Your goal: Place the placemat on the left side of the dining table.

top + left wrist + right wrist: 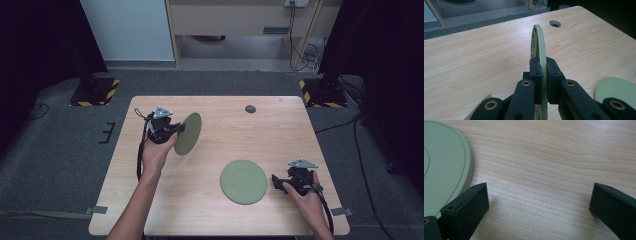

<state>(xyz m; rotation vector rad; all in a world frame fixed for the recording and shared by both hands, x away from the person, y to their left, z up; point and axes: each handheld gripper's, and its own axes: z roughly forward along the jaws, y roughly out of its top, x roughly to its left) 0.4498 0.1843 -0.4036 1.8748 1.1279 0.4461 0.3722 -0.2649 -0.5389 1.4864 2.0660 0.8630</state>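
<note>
A pale green plate (pixel 189 133) is held up on edge above the left half of the table, and my left gripper (pixel 175 129) is shut on its rim. In the left gripper view the plate (pixel 539 40) stands edge-on between the two black jaws of the left gripper (pixel 544 75). A second green plate (pixel 243 181) lies flat upside down near the front right. My right gripper (pixel 277 181) rests low just right of it, open. In the right gripper view the flat plate (pixel 444 165) lies at the left, beside the open right gripper (pixel 537 197), bare wood between its jaws.
The wooden table (pixel 280 135) has a round cable hole (pixel 250 108) near its back edge. Grey carpet surrounds it, with stand bases marked in yellow and black (pixel 95 92) at the back corners and cables (pixel 305 55) on the floor behind.
</note>
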